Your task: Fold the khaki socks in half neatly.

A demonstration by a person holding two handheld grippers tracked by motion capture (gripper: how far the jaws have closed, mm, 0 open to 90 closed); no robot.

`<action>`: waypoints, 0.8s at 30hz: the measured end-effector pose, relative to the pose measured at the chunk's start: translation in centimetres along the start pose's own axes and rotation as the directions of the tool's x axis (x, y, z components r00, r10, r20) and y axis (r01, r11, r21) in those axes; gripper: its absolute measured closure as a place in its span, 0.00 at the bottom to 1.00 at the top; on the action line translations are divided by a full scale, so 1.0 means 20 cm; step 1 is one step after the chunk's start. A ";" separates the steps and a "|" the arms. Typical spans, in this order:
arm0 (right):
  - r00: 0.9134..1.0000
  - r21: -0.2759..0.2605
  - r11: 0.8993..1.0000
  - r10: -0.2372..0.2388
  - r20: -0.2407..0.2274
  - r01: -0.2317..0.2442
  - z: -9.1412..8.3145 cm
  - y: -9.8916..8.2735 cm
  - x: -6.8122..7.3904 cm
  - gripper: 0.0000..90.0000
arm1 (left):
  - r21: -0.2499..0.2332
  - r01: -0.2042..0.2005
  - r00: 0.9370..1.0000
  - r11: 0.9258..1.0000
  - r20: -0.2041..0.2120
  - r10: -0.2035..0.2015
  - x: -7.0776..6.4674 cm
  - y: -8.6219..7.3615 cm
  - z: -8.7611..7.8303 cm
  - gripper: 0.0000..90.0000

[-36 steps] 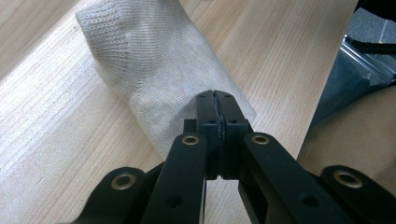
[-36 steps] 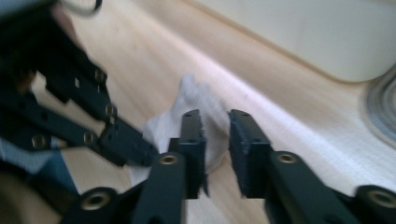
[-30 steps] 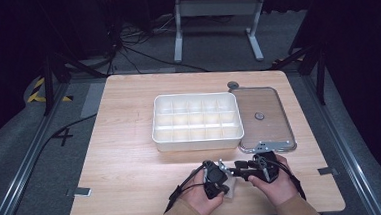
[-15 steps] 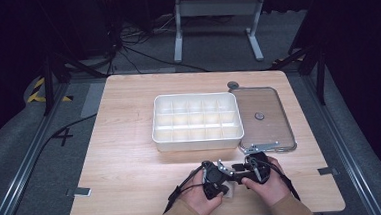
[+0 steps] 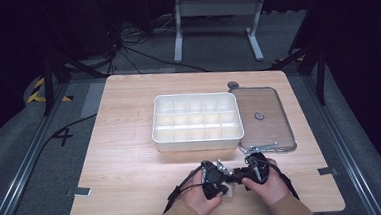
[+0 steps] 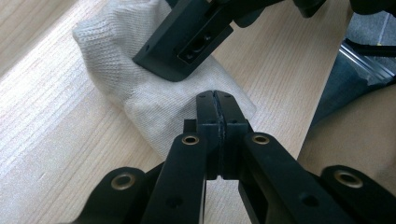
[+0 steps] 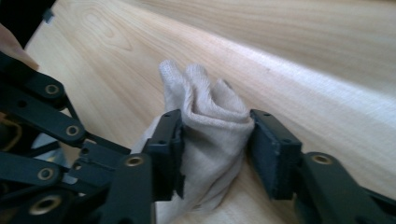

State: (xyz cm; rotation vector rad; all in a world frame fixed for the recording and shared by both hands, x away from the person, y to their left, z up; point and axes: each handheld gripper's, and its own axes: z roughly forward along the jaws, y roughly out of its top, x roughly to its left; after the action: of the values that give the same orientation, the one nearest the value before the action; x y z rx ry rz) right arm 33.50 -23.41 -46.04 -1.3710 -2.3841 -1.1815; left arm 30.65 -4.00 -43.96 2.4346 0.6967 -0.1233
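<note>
The sock (image 7: 212, 126) is your reference: off-white knit, bunched into soft upright folds at one end, lying on the pale wood table (image 5: 126, 156) at its near edge, right between your two hands. In the high view only a small pale patch of it (image 5: 228, 191) shows under the tools.

Your right gripper (image 7: 215, 149) has both pads pressed into the bunched end of the sock, fabric squeezed between them; its jaws have just been closing. Your left gripper (image 6: 216, 116) sits at the other end of the sock, tips together with no visible gap, right at the fabric edge; I can't tell whether any cloth is pinched in there.

Out from the sock: the white compartment tray (image 5: 198, 137) sits toward the middle of the table, well apart from the sock on the far side. A clear lid (image 5: 272, 132) with a metal latch lies just beside the tray, far-right of the sock.

Beyond that: grey carpet floor (image 5: 25, 147), a metal rail along the left of the table, cables and a grey stand in the dark room behind.
</note>
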 end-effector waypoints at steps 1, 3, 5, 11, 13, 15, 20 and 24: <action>1.000 0.000 1.000 0.000 0.000 0.000 0.00 0.00 0.00 0.64 | 0.000 0.000 1.000 1.000 0.000 0.000 0.00 0.00 0.00 1.00; 1.000 0.004 1.000 0.023 -0.019 -0.023 0.00 0.00 -0.01 0.69 | -0.002 -0.001 1.000 1.000 0.001 0.001 0.00 0.00 0.00 1.00; 0.999 0.006 0.999 0.036 -0.025 -0.036 0.00 0.00 -0.01 0.71 | 0.007 -0.003 1.000 1.000 0.001 0.003 0.00 0.00 0.00 1.00; 0.998 0.010 0.999 0.040 -0.042 -0.040 0.00 0.00 -0.02 0.82 | -0.002 -0.012 1.000 1.000 -0.002 0.012 0.00 0.00 0.00 1.00; 0.999 0.013 0.999 0.031 -0.034 -0.030 -0.01 0.00 -0.01 0.84 | 0.005 -0.016 1.000 1.000 0.000 0.016 0.00 0.00 0.00 0.99; 1.000 0.016 1.000 0.014 -0.015 -0.014 -0.01 0.00 0.01 0.85 | -0.003 -0.009 1.000 1.000 0.001 0.009 -0.01 0.00 0.00 0.99; 1.000 0.012 1.000 -0.021 0.012 0.021 -0.02 0.01 0.03 0.86 | -0.003 -0.026 1.000 1.000 0.004 0.026 -0.01 0.00 -0.02 0.91; 0.999 -0.004 0.999 -0.045 0.016 0.045 -0.04 0.02 0.05 0.87 | -0.007 -0.019 1.000 1.000 0.020 0.019 0.00 0.00 -0.07 0.86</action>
State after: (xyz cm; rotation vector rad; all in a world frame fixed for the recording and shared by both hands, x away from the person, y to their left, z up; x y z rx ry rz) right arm 32.97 -23.25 -44.80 -1.3400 -2.4364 -1.1922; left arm 30.49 -3.21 -42.73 2.4300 0.6638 -0.1369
